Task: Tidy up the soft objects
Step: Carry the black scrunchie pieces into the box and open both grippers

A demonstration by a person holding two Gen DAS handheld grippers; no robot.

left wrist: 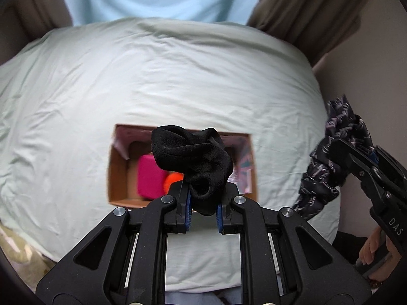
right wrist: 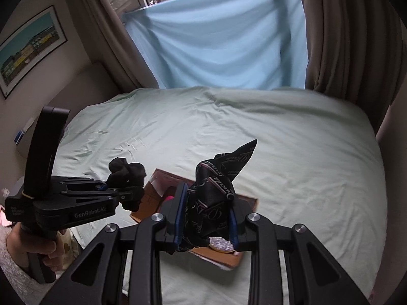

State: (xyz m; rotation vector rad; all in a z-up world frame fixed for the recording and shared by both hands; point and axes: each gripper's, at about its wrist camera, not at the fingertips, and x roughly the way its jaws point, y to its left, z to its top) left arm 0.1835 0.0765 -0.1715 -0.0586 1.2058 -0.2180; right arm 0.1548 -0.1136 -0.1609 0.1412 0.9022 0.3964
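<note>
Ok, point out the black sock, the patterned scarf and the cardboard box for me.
black sock (left wrist: 195, 162), left wrist view, on its bunched middle.
patterned scarf (right wrist: 216, 190), right wrist view, on its folded centre.
cardboard box (left wrist: 117, 175), left wrist view, on its inner left wall.

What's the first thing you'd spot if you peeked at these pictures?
Two bundles held up over a pale green bedsheet: the left tool pinches a crumpled black sock, and the right tool pinches a dark patterned scarf. Below them sits an open brown cardboard box with a bright pink block inside.
</note>
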